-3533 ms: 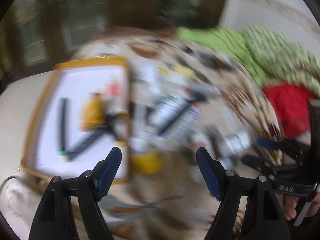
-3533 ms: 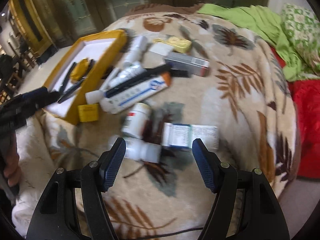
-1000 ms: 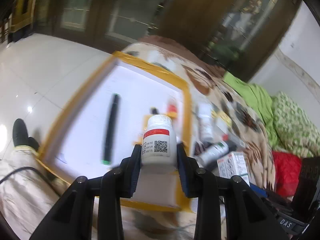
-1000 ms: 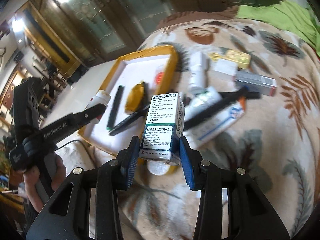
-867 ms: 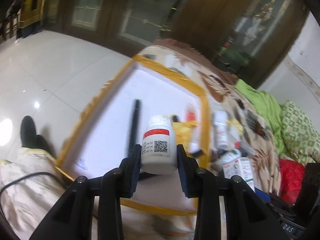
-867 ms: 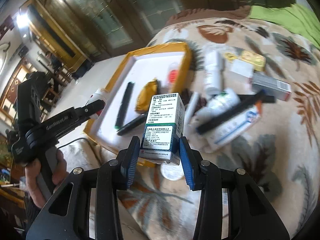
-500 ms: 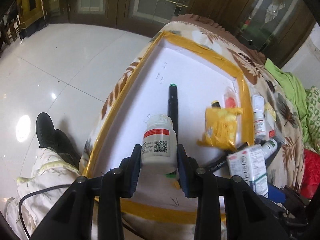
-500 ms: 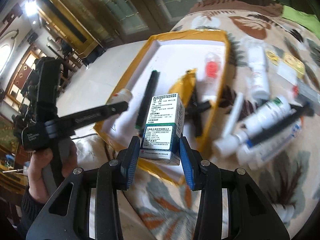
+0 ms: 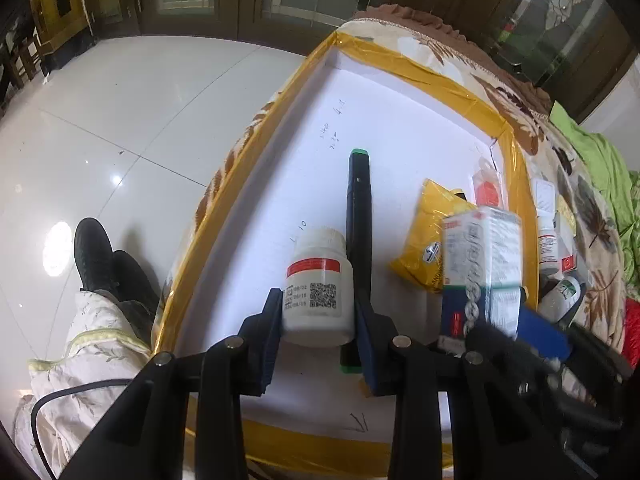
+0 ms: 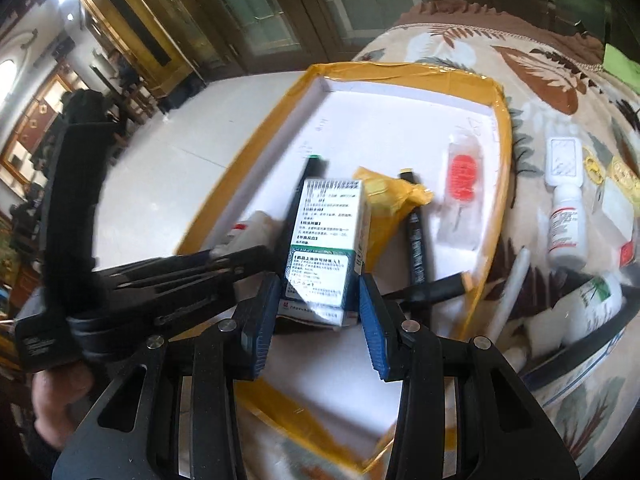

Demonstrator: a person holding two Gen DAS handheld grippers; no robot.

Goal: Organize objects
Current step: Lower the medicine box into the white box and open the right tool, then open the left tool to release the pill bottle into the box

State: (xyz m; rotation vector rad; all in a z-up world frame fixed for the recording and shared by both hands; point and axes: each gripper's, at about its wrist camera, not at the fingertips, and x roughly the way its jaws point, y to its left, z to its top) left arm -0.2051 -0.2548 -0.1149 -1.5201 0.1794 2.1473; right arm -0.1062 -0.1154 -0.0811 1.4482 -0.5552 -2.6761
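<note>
You hold two grippers over a shallow white tray [image 9: 408, 68] with a yellow taped rim, which sits on a leaf-patterned blanket [image 10: 560, 80]. The left gripper [image 9: 318, 312] pinches a white pill bottle [image 9: 318, 280] by its sides, cap pointing away from you, so it can be lowered upright onto the tray's near corner. The right gripper [image 10: 316, 300] pinches a white and teal medicine box [image 10: 326, 240] across its narrow faces, label facing you, above the tray's near middle.

Already lying in the tray are a black marker [image 9: 358, 216] with green ends, a yellow packet [image 9: 430, 236], a second dark pen [image 10: 416, 240] and a clear sachet [image 10: 462, 188] with a red print. More bottles and tubes [image 10: 564, 220] wait outside on the blanket, likely next. Each item appears gripped low, leaving its top free.
</note>
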